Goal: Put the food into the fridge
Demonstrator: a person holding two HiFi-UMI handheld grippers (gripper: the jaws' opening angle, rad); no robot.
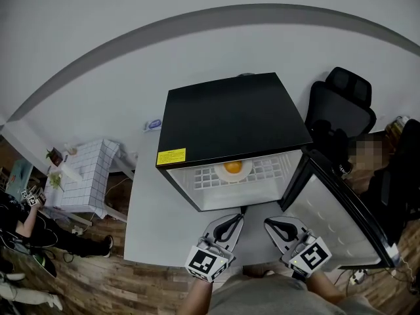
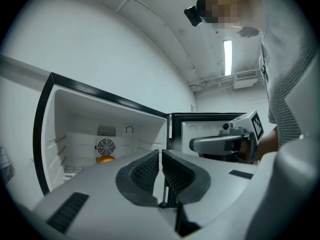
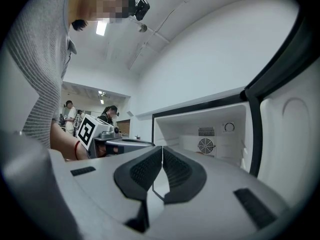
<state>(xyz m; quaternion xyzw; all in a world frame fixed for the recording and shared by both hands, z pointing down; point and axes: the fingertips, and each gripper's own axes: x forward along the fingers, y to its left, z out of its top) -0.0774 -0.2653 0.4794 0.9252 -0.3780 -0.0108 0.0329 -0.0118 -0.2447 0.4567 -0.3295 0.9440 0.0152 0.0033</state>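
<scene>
A black mini fridge (image 1: 233,117) stands on a white table (image 1: 147,222) with its door (image 1: 335,209) swung open to the right. Inside, an orange piece of food (image 1: 232,167) lies on a white plate (image 1: 220,175) on the wire shelf; the food (image 2: 105,159) also shows low in the left gripper view. My left gripper (image 1: 231,220) and right gripper (image 1: 278,224) hang side by side just in front of the open fridge. Both are shut with nothing between their jaws. In their own views the left gripper (image 2: 160,155) and right gripper (image 3: 162,149) point into the fridge interior.
A black office chair (image 1: 341,107) stands right of the fridge, behind the open door. A small tiled white table (image 1: 88,176) with plants sits at the left. A person in dark clothes (image 1: 39,231) sits on the wooden floor at far left. Other people stand far off in the right gripper view.
</scene>
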